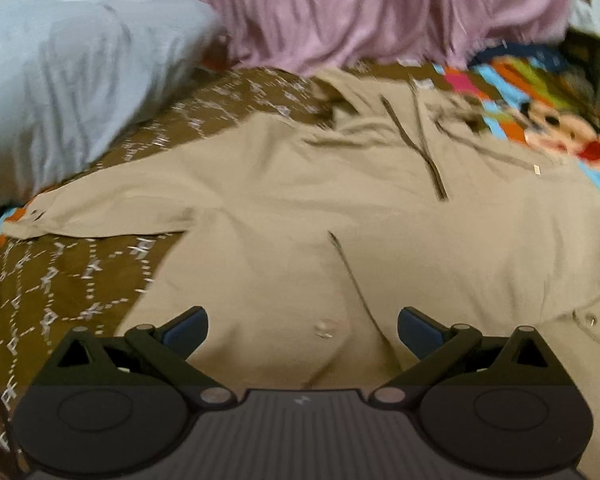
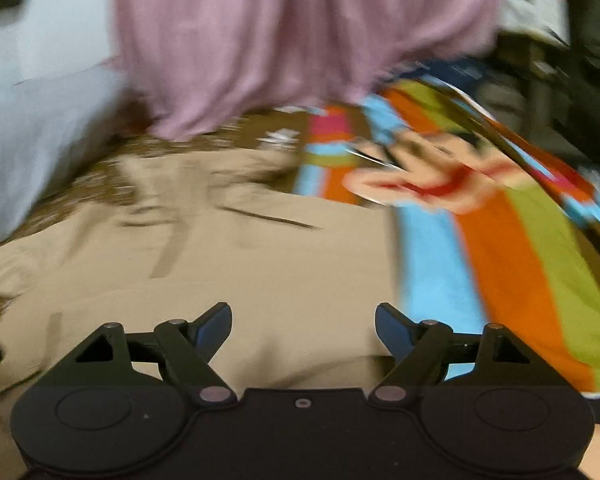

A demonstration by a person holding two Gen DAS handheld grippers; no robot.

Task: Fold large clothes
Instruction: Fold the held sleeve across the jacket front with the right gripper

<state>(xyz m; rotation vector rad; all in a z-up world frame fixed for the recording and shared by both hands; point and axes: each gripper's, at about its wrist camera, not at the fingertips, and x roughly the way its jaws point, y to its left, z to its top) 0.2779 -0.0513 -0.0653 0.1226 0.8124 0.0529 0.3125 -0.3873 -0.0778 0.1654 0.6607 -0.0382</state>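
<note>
L wrist view:
- left tongs [image 1: 302, 330]: spread wide, nothing btwn the blue-padded fingers [image 1: 188, 328]; hovering over lower front of the garment, contact w/ cloth can't be told.
- beige shirt [image 1: 300, 208]: spread flat on the bed, front up, placket w/ dark opening running toward collar at far end; one sleeve [image 1: 112, 208] stretched out to frame left, cuff near the pillow. Small button [image 1: 325, 327] btwn the fingers.
- brown patterned bedspread [image 1: 60, 280]: under shirt, white dashed motif, shows at left & behind collar.
- grey pillow [image 1: 60, 92]: far left, on the bed.
- pink curtain [image 1: 360, 12]: hangs behind bed, hem just past the collar.
- cartoon striped sheet [image 1: 540, 120]: far right, beside shirt shoulder.

R wrist view (blurred):
- right tongs [image 2: 303, 332]: also wide apart, empty; over the shirt's [image 2: 220, 260] right-hand edge.
- cartoon striped sheet [image 2: 500, 260]: blue/orange/green bands, just beside shirt on frame right.
- pink curtain [image 2: 300, 40]: behind.
- grey pillow [image 2: 28, 152]: far left.
</note>
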